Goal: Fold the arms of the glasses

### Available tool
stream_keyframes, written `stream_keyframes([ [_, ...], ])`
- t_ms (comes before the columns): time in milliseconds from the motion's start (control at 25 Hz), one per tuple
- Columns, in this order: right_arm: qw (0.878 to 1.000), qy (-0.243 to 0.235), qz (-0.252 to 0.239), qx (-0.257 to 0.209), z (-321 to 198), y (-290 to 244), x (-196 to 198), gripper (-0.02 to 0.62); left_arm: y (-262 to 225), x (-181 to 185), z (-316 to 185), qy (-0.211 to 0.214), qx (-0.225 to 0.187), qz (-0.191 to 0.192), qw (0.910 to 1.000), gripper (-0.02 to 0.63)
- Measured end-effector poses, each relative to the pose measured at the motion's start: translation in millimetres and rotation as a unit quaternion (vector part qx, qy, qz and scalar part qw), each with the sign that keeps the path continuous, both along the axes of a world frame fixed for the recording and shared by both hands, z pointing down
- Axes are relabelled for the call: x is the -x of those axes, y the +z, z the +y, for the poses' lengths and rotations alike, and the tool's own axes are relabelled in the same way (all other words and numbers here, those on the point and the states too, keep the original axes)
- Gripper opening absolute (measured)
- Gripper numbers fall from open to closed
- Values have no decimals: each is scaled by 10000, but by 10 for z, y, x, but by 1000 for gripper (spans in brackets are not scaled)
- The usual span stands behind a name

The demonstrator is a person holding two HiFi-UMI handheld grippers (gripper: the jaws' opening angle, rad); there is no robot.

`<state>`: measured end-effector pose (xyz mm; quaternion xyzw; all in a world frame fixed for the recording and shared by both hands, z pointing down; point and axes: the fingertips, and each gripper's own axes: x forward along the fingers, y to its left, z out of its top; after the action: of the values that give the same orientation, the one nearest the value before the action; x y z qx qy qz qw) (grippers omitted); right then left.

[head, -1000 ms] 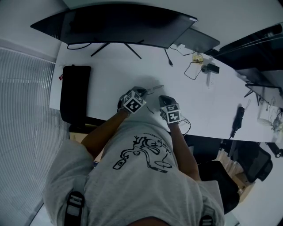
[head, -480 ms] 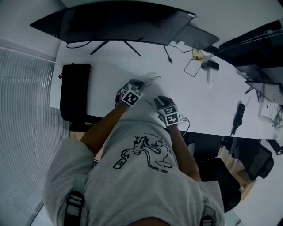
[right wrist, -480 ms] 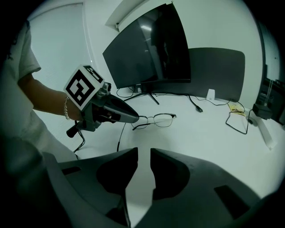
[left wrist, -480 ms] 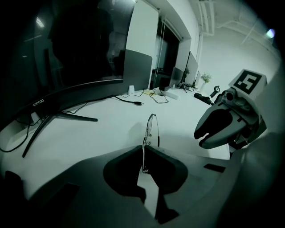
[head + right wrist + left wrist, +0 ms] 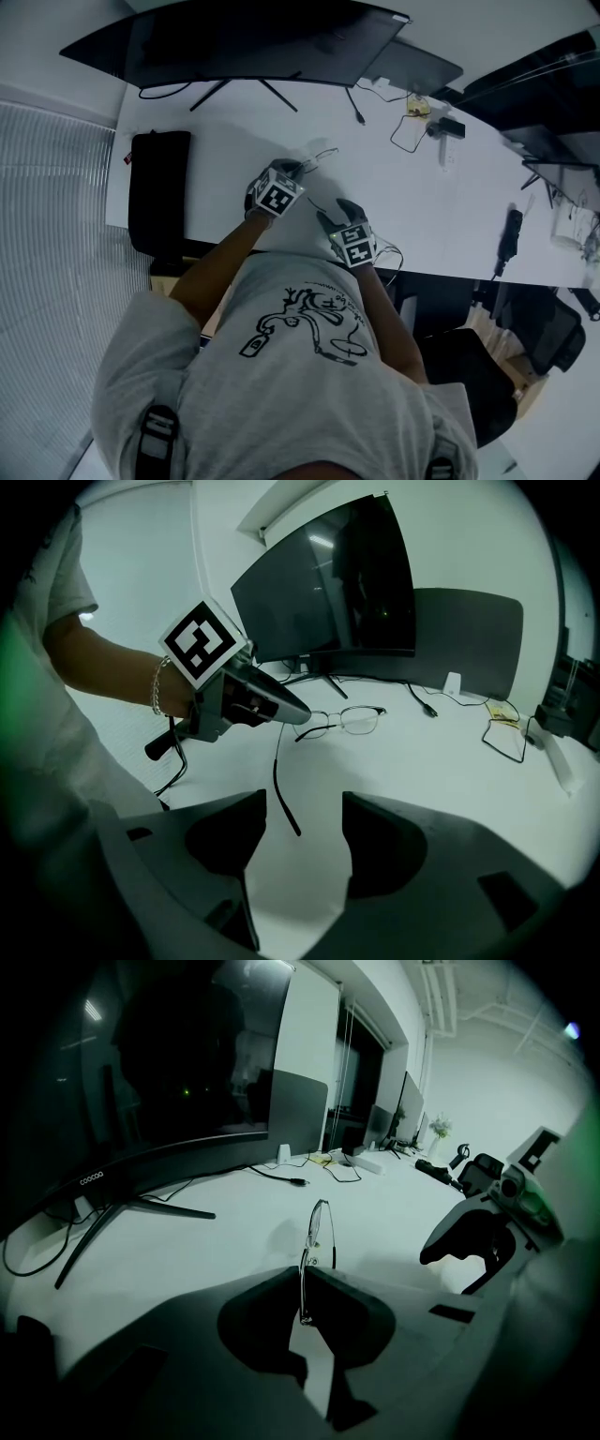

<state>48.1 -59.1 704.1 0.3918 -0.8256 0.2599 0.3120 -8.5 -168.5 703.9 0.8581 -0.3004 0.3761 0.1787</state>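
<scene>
The glasses (image 5: 361, 719) sit on the white desk (image 5: 422, 206), just in front of the monitor (image 5: 253, 47). My left gripper (image 5: 302, 1283) is clamped tight on the frame's end by the hinge, steadying it. One arm (image 5: 275, 781) sticks straight out, away from the monitor, toward my right gripper (image 5: 300, 817). Its jaws are opening, wide now, with the arm's tip between them but untouched. So I reckon this arm isn't folded yet. Next I'd nudge it sideways, swinging it flat behind the lenses, gently, while the left stops the frame twisting.
</scene>
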Motion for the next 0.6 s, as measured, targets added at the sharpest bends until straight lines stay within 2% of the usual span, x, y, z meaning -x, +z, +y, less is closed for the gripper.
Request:
stream_keyframes([
  [240,9999,10,133,92,54,105,-2,298,-30,7,-14,-96,6,38,9999,35],
  [600,9993,270,197,187,85,191,-131,302,-53,-22,96,-85,109,127,9998,35],
])
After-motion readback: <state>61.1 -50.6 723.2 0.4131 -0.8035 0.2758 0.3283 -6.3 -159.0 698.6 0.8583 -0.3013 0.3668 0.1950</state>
